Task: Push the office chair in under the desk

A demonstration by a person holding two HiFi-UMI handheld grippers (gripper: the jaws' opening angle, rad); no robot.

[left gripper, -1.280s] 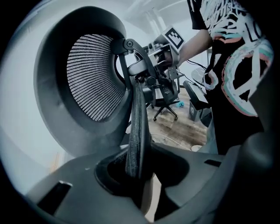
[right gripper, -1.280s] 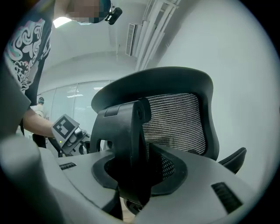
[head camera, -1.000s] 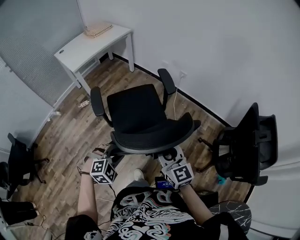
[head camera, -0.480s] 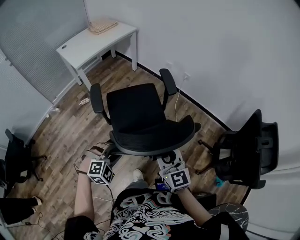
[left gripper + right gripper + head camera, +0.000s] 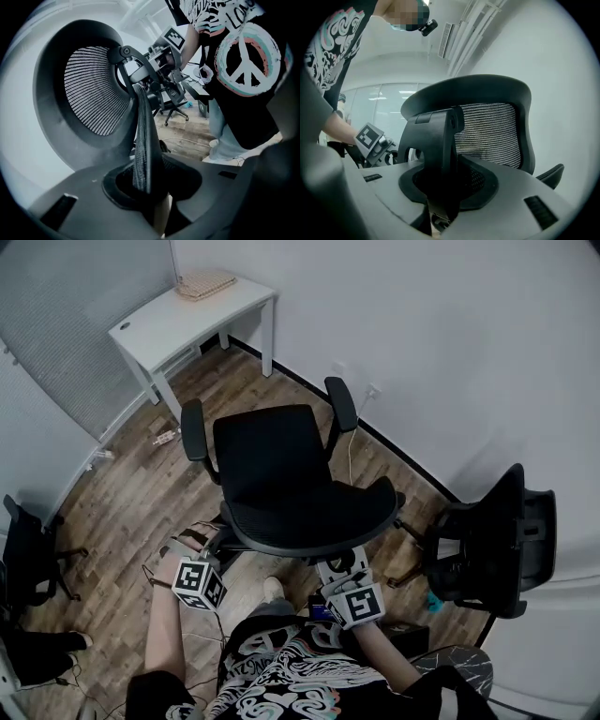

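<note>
Both forearms reach forward from the person's body, the left tongs (image 5: pixel 199 542) tipped downward and the right tongs (image 5: pixel 342 563) held level. Since 1 second ago the office chair (image 5: pixel 272 460) has swung slightly on the floor. Its backrest (image 5: pixel 309 521) sits in both tongs. The left clamp its mesh edge, and the right (their jaws have just been opening a little) hold its black spine. The chair stands well apart from the table (image 5: pixel 187 320).

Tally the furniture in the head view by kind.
Office chairs: 3 (middle chair, right chair, left-edge chair, partly cut off)
Desks: 1 (white desk)
Total: 4
</note>
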